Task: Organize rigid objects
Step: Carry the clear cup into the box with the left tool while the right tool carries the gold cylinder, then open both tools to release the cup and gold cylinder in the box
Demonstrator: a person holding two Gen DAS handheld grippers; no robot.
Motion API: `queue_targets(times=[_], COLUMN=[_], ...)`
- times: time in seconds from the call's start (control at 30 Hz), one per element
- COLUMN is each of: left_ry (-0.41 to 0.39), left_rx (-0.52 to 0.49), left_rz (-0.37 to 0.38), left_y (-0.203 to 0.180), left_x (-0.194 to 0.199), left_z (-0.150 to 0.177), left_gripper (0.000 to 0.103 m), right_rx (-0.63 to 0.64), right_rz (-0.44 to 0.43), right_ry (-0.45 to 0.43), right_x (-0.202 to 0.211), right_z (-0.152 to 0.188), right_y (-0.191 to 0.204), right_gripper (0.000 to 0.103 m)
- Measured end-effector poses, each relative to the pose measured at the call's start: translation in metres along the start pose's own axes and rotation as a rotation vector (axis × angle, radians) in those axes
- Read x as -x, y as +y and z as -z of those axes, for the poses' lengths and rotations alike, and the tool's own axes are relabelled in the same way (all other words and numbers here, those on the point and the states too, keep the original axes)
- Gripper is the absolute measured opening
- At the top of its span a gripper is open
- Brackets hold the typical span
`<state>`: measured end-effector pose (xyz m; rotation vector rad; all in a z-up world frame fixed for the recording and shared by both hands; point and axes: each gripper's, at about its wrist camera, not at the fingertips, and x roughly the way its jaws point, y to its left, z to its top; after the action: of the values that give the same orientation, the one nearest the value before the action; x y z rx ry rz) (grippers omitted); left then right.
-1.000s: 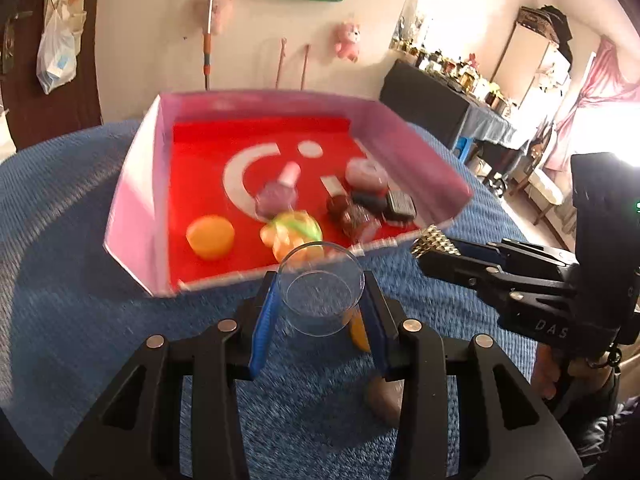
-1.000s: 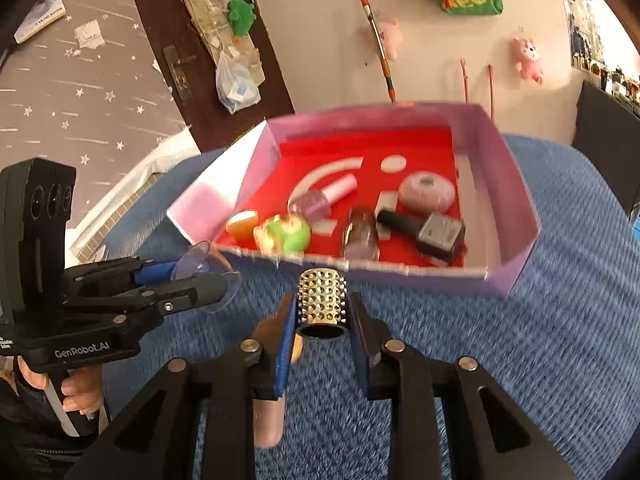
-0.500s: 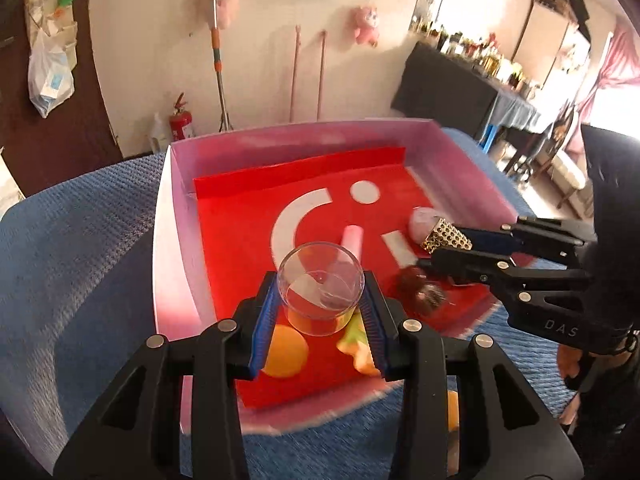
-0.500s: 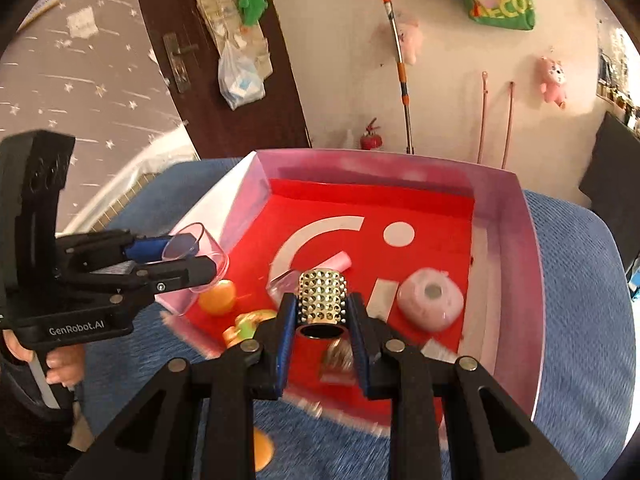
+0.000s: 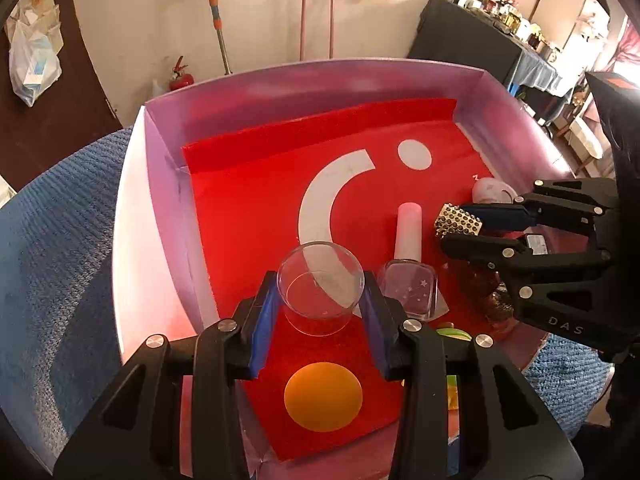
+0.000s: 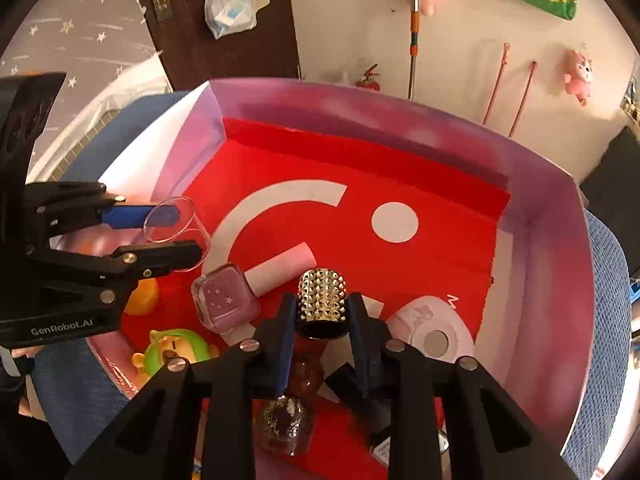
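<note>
My left gripper [image 5: 320,300] clamps the clear cup [image 5: 320,288] by its sides, mouth unobstructed, above the box [image 5: 132,240] floor near its left wall. My right gripper [image 6: 322,312] grips the studded cap [image 6: 322,302] over the box's near middle, positioned for lowering.

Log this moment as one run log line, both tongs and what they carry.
left tongs: shut on clear cup | right tongs: shut on studded cap | both over pink box | not released

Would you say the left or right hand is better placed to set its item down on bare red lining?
Left: its clear plastic cup hangs over open red lining, while the right's studded gold cap hangs above bottles.
</note>
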<state>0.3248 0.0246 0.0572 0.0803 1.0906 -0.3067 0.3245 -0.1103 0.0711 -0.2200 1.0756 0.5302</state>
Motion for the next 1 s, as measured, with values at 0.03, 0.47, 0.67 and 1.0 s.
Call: queue_targets(times=[0.03, 0.47, 0.67, 1.0], left_ry=[0.005, 0.024, 0.028, 0.01], left_rx=[-0.004, -0.005, -0.008, -0.004], left_rz=[-0.001, -0.004, -0.002, 0.009], left_y=[-0.0008, -0.003, -0.0032, -0.004], left_x=[-0.0014, -0.0062, -0.0052, 0.0023], left_z=[0.0002, -0.003, -0.0039, -0.0022], left_gripper=[0.038, 0.038, 0.039, 0.051], right_rx=[0.003, 0.036, 0.035, 0.037], right_rz=[0.002, 0.029, 0.031, 0.029], right_ry=[0.006, 0.034, 0.031, 0.032], right_x=[-0.0014, -0.0088, -0.0088, -0.0083], right_z=[0.0002, -0.0005, -0.0003, -0.003], right_y=[0.0001, 0.0052, 0.0061, 0.0084], right_gripper=[0.027, 0.028, 0.034, 0.039])
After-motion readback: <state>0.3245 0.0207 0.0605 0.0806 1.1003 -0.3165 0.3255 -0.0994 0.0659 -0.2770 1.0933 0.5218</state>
